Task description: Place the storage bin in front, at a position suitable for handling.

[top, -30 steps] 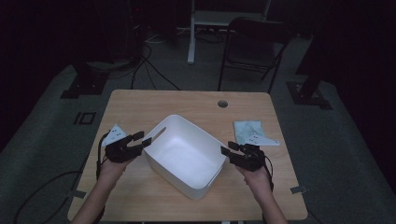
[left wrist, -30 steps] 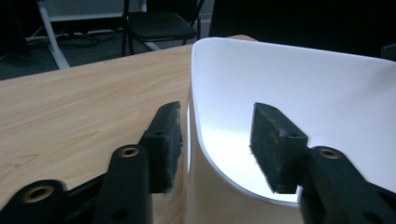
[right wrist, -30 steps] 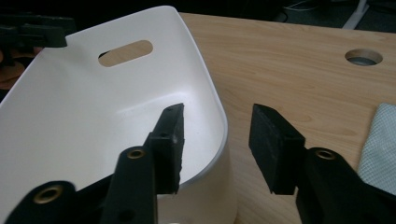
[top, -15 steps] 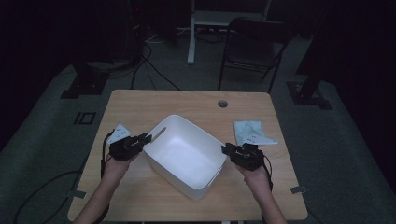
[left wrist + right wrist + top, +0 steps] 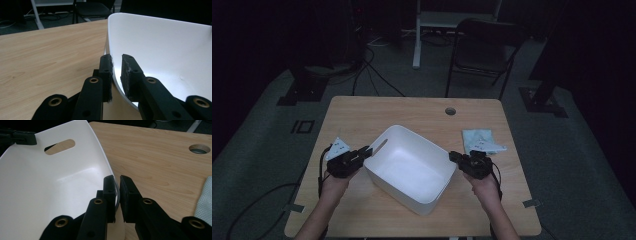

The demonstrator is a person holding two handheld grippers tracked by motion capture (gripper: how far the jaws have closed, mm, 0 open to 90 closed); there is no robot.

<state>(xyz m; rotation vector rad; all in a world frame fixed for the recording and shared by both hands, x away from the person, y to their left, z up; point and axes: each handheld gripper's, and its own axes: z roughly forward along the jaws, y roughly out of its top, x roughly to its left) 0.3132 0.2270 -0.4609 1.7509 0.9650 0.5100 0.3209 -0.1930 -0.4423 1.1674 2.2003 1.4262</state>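
The wooden tabletop (image 5: 362, 115) carries everything here, pale and bare across most of its far half, with a round cable hole (image 5: 450, 111) near its far edge. In the middle of it, turned at an angle to the edges, stands the white tub (image 5: 409, 167), a deep rectangular basin with rounded corners and a slot handle cut through its wall (the right gripper view shows that slot with the wood visible through it). The tub sits on the tabletop, nearer the person's side than the far side, between the two hands.

To the right of the tub, near the right edge, lies a folded pale cloth (image 5: 482, 141), flat on the wood and apart from the tub. On the left, just beyond the left hand, a small white card (image 5: 339, 146) lies on the tabletop.

The left tongs (image 5: 364, 152) meet the tub at its left end; the left gripper view shows one black pad outside the white wall and one inside, with the rim (image 5: 113, 75) pinched between them, so the left tongs are clamped on the tub. Their jaws have just been closing onto that wall.

The right tongs (image 5: 453, 157) meet the opposite end; in the right gripper view the thin rim (image 5: 117, 192) runs between the two pads, which press on it from both sides. These jaws too have just been closing, and they now grip the tub.
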